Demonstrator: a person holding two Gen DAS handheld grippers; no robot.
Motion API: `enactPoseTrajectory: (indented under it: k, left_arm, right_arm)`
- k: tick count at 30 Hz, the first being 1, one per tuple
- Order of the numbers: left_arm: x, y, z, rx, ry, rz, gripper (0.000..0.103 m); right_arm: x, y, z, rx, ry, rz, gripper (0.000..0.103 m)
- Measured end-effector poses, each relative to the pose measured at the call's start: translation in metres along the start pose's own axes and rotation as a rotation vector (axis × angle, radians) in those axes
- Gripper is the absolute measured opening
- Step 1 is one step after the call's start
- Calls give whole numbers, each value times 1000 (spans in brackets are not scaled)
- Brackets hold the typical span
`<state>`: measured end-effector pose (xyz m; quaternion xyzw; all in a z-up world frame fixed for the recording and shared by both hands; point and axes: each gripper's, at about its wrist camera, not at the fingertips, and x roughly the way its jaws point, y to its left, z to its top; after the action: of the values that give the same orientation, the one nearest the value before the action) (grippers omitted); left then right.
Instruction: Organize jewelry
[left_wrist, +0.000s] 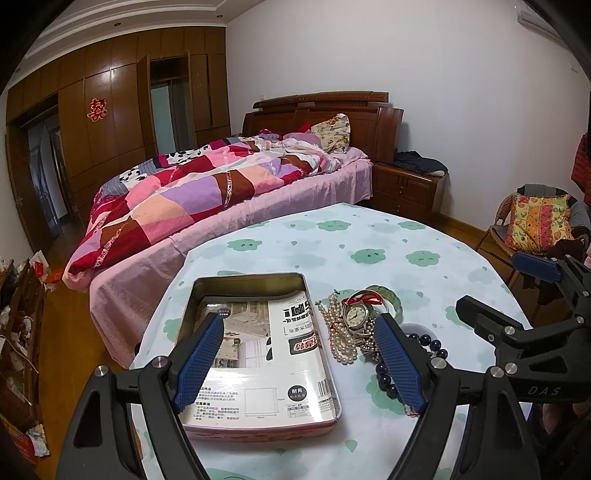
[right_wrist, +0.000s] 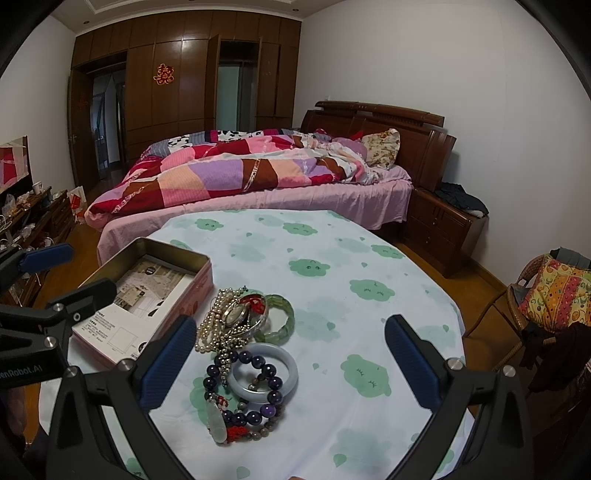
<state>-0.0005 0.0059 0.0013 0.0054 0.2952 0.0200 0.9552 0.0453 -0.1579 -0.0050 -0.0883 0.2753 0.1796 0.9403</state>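
Note:
A heap of jewelry lies on the table: a pearl necklace (left_wrist: 341, 332) (right_wrist: 216, 325), a wristwatch (left_wrist: 355, 315) (right_wrist: 236, 314), a green bangle (right_wrist: 282, 317), a pale jade bangle (right_wrist: 264, 373) and a dark purple bead bracelet (right_wrist: 240, 391) (left_wrist: 428, 341). An open pink tin box (left_wrist: 258, 354) (right_wrist: 147, 295) with a printed card inside sits left of the heap. My left gripper (left_wrist: 295, 362) is open and empty, above the tin's right side. My right gripper (right_wrist: 291, 363) is open and empty, above the bangles.
The round table (right_wrist: 369, 295) has a white cloth with green clouds. A bed (right_wrist: 258, 177) with a patchwork quilt stands behind it. A nightstand (right_wrist: 439, 225) is at the back right, a wicker chair (right_wrist: 535, 302) with a cushion at the right.

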Motion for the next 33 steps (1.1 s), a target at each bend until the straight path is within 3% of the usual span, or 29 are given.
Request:
enactPoseTrajectory:
  k: [33]
  left_arm:
    - [2, 2, -3, 1, 4, 4, 84]
  right_arm:
    - [1, 1, -1, 0, 3, 1, 103]
